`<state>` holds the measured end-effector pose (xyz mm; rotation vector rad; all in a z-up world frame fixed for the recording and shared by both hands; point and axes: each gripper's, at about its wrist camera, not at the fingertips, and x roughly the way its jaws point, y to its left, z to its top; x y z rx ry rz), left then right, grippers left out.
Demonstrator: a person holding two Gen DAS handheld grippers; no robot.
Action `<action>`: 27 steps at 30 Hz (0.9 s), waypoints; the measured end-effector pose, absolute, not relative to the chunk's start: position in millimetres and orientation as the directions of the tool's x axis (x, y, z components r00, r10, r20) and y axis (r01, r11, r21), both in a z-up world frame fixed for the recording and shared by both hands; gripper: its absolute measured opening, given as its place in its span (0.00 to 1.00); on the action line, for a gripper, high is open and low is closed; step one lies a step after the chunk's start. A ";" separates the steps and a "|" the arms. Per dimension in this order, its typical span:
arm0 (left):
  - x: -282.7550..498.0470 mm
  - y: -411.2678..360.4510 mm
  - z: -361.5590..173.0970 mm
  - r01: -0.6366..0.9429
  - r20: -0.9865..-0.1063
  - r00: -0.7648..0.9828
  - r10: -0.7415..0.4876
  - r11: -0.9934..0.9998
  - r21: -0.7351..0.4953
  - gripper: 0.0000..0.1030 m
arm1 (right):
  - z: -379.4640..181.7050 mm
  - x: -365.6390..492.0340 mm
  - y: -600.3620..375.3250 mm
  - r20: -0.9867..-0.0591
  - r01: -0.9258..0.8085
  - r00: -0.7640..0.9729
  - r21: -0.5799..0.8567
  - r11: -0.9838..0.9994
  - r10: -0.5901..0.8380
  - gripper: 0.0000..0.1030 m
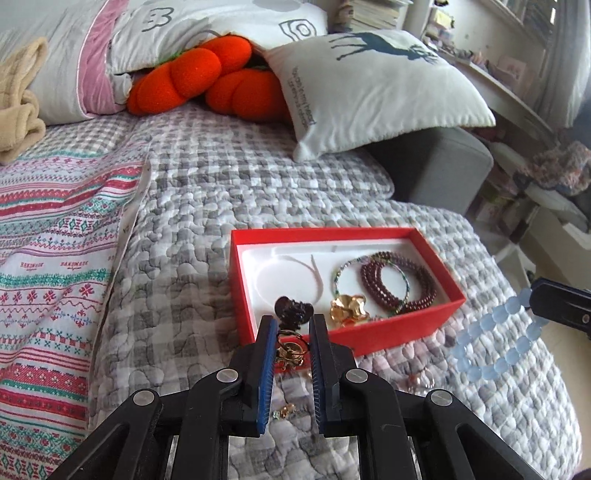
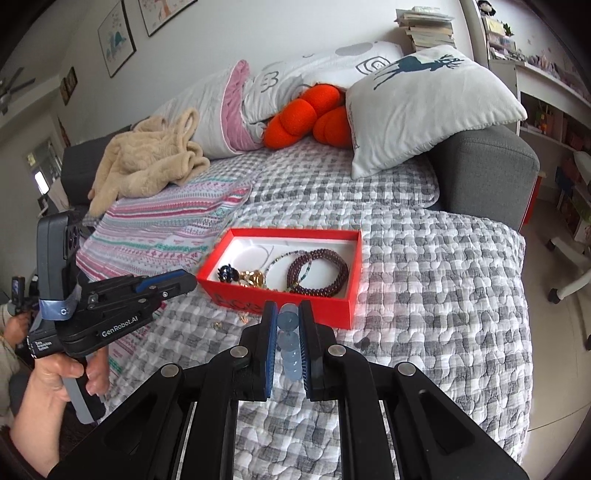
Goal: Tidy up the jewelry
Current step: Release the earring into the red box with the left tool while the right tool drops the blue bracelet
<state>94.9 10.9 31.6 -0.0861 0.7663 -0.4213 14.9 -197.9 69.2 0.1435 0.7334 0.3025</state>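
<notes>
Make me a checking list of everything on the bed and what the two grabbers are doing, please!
Surface: grey-and-white checked quilt on a bed, with a striped patterned blanket on one side.
Job's things: open red cardboard box holding a dark red beaded bracelet, a thin green beaded loop, a gold flower piece and a dark flower ring. Small gold pieces lie loose on the quilt.
Clutter: beige fluffy garment, orange plush cushion, white deer-print pillow.
Grippers: left gripper jaws shut on a gold ring; right gripper jaws shut on a pale blue bead bracelet.
Cables: nothing seen.
Surroundings: stacked books, wall pictures.
</notes>
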 end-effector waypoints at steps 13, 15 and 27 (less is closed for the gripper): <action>135.7 -14.0 16.3 0.252 -0.655 0.661 -0.366 0.931 -0.265 0.12 | 77.7 57.9 -192.4 -0.579 -0.169 0.737 0.340 0.925 0.348 0.12; 138.2 -16.6 13.1 0.255 -0.662 0.655 -0.364 0.931 -0.260 0.12 | 76.1 62.6 -192.4 -0.581 -0.161 0.738 0.343 0.926 0.344 0.12; 125.2 -9.9 24.6 0.245 -0.661 0.671 -0.336 0.942 -0.230 0.33 | 72.4 76.7 -197.5 -0.592 -0.126 0.747 0.321 0.939 0.303 0.12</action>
